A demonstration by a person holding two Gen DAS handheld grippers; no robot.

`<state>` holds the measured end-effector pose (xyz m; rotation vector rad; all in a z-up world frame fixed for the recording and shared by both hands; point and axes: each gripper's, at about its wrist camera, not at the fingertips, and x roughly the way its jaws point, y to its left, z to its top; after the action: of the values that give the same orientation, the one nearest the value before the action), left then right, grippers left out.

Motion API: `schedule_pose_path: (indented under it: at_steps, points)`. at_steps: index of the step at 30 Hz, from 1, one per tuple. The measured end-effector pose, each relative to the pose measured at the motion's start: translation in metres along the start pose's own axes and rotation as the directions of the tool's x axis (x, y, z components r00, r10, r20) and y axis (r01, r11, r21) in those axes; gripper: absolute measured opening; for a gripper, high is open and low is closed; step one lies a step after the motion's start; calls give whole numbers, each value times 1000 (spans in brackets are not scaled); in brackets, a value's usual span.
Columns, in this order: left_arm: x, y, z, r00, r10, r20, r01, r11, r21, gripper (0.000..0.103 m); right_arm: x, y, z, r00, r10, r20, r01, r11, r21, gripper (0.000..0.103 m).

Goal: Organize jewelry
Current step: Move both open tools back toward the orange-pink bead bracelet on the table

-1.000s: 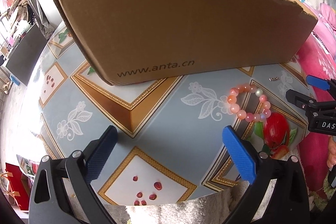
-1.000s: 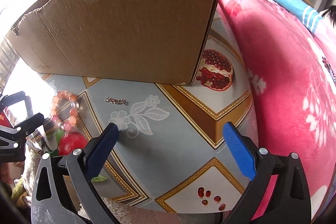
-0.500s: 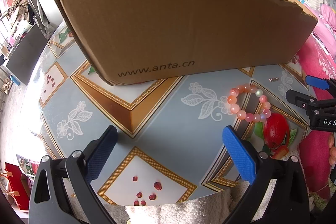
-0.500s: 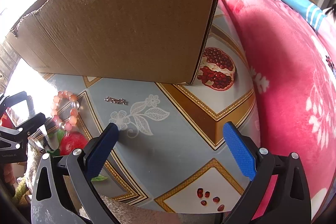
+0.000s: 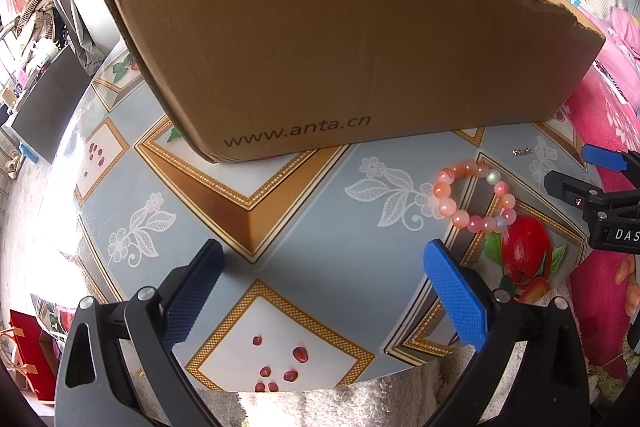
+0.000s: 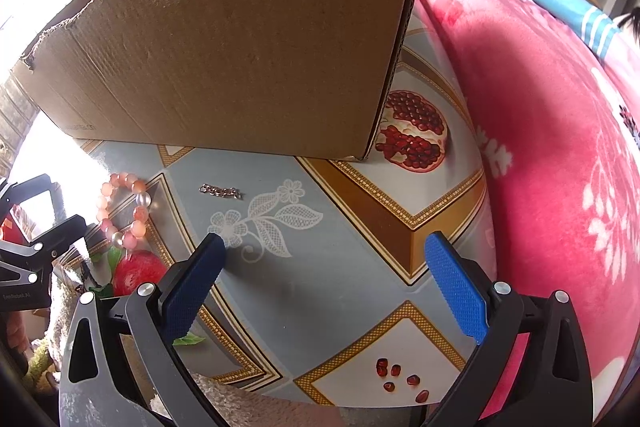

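Hardly anything moved: both grippers, left gripper [image 5: 320, 263] and right gripper [image 6: 324, 259], stayed spread apart, empty; cardboard box [image 5: 352, 55] interior hidden, bead bracelet [image 5: 472, 195] and small chain [image 6: 221, 191] lay outside.

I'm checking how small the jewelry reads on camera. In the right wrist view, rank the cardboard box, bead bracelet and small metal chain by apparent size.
1. cardboard box, by far the largest.
2. bead bracelet.
3. small metal chain, a short strip lying apart from the bracelet.

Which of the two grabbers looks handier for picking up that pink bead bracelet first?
Probably the left gripper: it is open, and the bead bracelet lies just beyond its right fingertip. From the right gripper, also open, the bracelet sits far off to the side.
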<state>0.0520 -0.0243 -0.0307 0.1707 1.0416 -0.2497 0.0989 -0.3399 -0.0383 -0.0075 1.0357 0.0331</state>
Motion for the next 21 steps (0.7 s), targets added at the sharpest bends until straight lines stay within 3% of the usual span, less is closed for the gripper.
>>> schedule_pose_path:
  at_steps: [8,21]
  points:
    - [0,0,0,1000,0,7,0,1000,0,98,1,1,3,1000,-2,-29,2,1000,5,95]
    - [-1,1,-3,1000,-9,-1,9,1000,12,98,0,4,4,1000,-3,-3,3,1000,11,96]
